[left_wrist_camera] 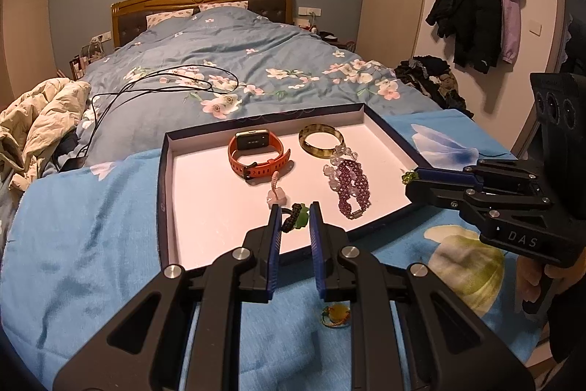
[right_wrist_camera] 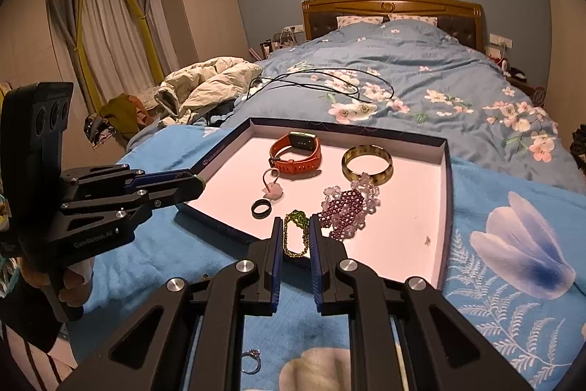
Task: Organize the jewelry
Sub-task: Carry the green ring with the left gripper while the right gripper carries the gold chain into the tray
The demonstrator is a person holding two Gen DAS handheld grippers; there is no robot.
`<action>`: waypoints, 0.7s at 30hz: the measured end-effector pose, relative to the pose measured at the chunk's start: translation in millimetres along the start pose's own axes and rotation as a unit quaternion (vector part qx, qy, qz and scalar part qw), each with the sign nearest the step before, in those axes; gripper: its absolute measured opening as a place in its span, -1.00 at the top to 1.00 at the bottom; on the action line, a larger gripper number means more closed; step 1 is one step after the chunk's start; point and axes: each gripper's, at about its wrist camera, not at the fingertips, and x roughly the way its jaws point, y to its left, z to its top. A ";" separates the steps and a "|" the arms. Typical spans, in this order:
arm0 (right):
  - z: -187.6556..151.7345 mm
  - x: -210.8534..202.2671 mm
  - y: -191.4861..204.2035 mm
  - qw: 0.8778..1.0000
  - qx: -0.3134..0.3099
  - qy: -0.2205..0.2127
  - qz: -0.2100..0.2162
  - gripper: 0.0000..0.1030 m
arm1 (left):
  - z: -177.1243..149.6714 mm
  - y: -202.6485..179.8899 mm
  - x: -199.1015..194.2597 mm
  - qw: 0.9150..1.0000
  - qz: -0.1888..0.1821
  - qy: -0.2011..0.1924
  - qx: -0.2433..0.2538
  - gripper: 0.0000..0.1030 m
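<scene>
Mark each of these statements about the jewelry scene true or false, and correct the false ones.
1. The orange watch lies inside the tray. True.
2. The right gripper holds the purple beaded bracelet. False: it is shut on a green bead chain; the purple beaded bracelet lies in the tray.
3. A silver ring lies on the blue blanket, outside the tray. True.
4. The bangle sits on the blanket outside the tray. False: the bangle lies in the tray, beside the watch.

"DAS" on right tool (left_wrist_camera: 410,180); "GenRobot.AI" on left tool (right_wrist_camera: 199,182)
</scene>
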 end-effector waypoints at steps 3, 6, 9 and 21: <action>1.6 5.9 -3.4 1.000 0.002 0.005 0.001 0.77 | 0.6 0.0 5.3 1.000 0.003 0.003 0.001 0.70; 2.8 13.8 -5.8 1.000 0.004 0.012 0.000 0.77 | 1.6 0.7 10.9 1.000 0.004 0.006 0.002 0.70; 3.5 18.3 -7.1 1.000 0.003 0.017 -0.002 0.77 | 1.8 1.0 16.8 1.000 0.005 0.010 0.002 0.70; 7.3 39.2 -16.3 0.999 0.005 0.038 -0.012 0.77 | 3.6 1.7 38.5 1.000 0.004 0.029 -0.001 0.70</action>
